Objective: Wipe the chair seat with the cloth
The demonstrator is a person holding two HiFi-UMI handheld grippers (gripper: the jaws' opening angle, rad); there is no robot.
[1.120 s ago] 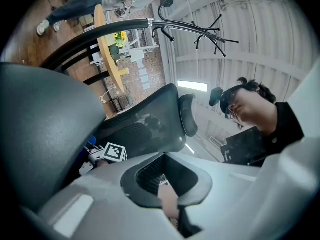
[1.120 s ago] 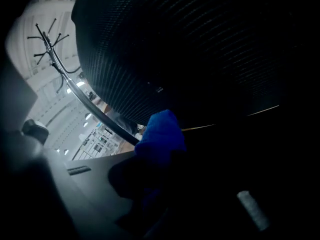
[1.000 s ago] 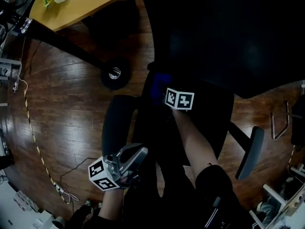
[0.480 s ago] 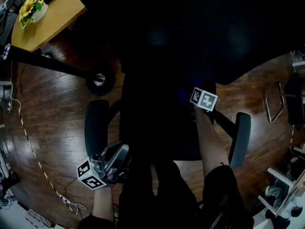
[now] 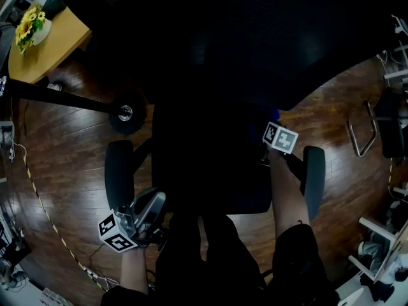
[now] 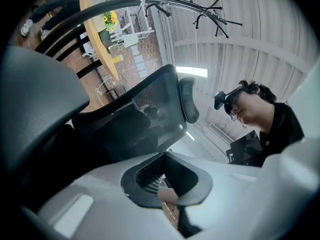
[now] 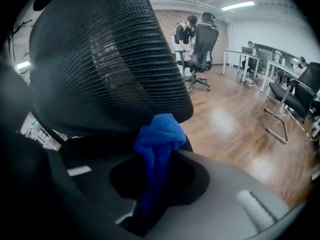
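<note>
A black office chair fills the head view, its seat [image 5: 213,171] very dark between the left armrest [image 5: 119,174] and the right armrest [image 5: 313,180]. My right gripper [image 5: 275,127] is at the seat's right rear, shut on a blue cloth [image 5: 274,115]. In the right gripper view the blue cloth [image 7: 157,139] bunches out of the right gripper [image 7: 155,184], just under the mesh backrest [image 7: 110,59]. My left gripper [image 5: 150,208] hangs by the seat's front left corner. In the left gripper view the left gripper [image 6: 170,196] is shut on nothing.
A wooden table [image 5: 51,43] with yellow flowers [image 5: 29,24] stands at the far left. A cable [image 5: 38,196] runs along the wood floor. A metal chair frame [image 5: 363,132] is at the right. Another office chair [image 7: 200,49] and desks stand farther off.
My right gripper has carried the cloth from the seat's left rear across to its right rear, near the right armrest. The left gripper stays by the left armrest.
</note>
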